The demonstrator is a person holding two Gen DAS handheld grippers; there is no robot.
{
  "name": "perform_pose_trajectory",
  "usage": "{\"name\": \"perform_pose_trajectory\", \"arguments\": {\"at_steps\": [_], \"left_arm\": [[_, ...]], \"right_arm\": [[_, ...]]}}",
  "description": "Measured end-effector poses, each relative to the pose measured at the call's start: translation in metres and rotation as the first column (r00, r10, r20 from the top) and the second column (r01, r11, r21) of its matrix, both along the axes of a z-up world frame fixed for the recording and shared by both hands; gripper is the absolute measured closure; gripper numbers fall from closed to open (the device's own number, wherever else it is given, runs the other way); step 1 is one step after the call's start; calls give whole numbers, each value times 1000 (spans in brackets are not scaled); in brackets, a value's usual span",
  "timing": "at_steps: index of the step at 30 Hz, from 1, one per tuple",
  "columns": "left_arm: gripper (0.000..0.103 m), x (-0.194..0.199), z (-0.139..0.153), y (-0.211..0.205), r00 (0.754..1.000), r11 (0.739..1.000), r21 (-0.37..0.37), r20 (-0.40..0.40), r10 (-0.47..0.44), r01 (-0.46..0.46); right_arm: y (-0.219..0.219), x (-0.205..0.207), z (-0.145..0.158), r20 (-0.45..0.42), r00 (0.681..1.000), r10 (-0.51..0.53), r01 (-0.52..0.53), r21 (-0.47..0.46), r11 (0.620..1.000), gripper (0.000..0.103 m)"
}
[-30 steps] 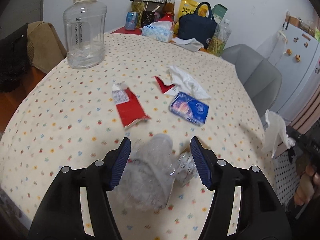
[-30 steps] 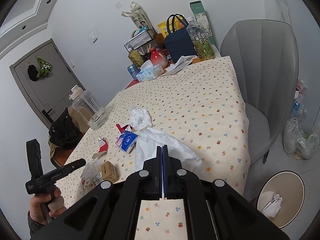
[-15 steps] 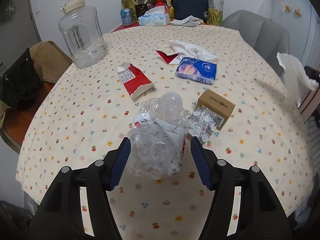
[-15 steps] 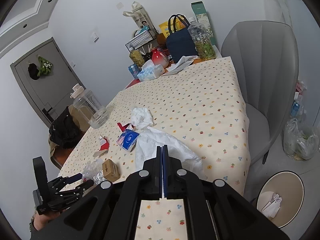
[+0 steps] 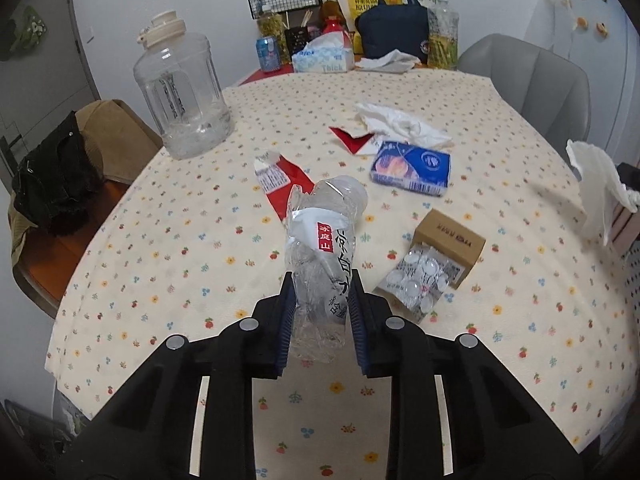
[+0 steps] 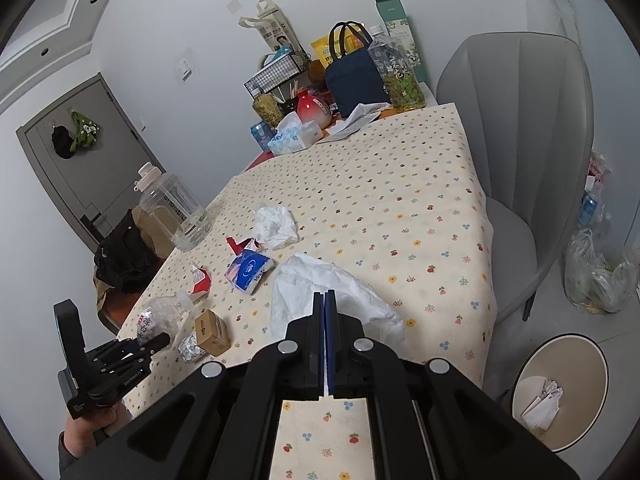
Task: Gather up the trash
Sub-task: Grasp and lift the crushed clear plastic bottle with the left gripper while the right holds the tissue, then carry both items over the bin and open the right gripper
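The left gripper (image 5: 320, 312) is closing on a crushed clear plastic bottle (image 5: 322, 256), its blue pads (image 5: 285, 320) pressing the bottle's lower body from both sides; the bottle leans away from the camera, its red-and-white label facing up, over the near edge of the table (image 5: 160, 240). The right gripper (image 6: 325, 336) is clenched on a crumpled white tissue (image 6: 320, 280), which spreads out ahead of the fingers above the table's right edge; in the left wrist view that same tissue (image 5: 596, 184) hangs at the far right side.

Other trash lies on the flowered tablecloth: a brown cardboard box (image 5: 450, 240) touching a silver blister pack (image 5: 418, 280) toward the near right edge, a blue tissue packet (image 5: 412, 166) near the middle, a red torn wrapper (image 5: 280, 180) just behind the bottle, a smaller red scrap (image 5: 352, 138) beside another wad of white tissue (image 5: 400, 124). A large clear water jug (image 5: 182, 100) stands upright by the left edge. On the floor off the table's right side stands a round waste bin (image 6: 560, 392) with paper in it
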State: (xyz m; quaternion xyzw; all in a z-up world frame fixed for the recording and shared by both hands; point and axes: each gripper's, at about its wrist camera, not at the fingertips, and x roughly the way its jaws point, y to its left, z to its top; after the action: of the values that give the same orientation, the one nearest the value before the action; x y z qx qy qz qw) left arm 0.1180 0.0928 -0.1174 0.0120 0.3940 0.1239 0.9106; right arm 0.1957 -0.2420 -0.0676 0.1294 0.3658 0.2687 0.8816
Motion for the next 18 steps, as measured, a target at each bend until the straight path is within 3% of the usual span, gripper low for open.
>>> {"name": "perform_pose_trajectory", "arguments": {"at_steps": [10, 18], "left_arm": [[78, -1, 37, -8, 994, 1000, -22, 109, -18, 21], [78, 21, 56, -33, 983, 991, -76, 156, -93, 105]], "right_arm": [[-9, -7, 8, 24, 1000, -8, 8, -1, 1000, 101], [-31, -11, 13, 37, 999, -40, 40, 6, 999, 101]]}}
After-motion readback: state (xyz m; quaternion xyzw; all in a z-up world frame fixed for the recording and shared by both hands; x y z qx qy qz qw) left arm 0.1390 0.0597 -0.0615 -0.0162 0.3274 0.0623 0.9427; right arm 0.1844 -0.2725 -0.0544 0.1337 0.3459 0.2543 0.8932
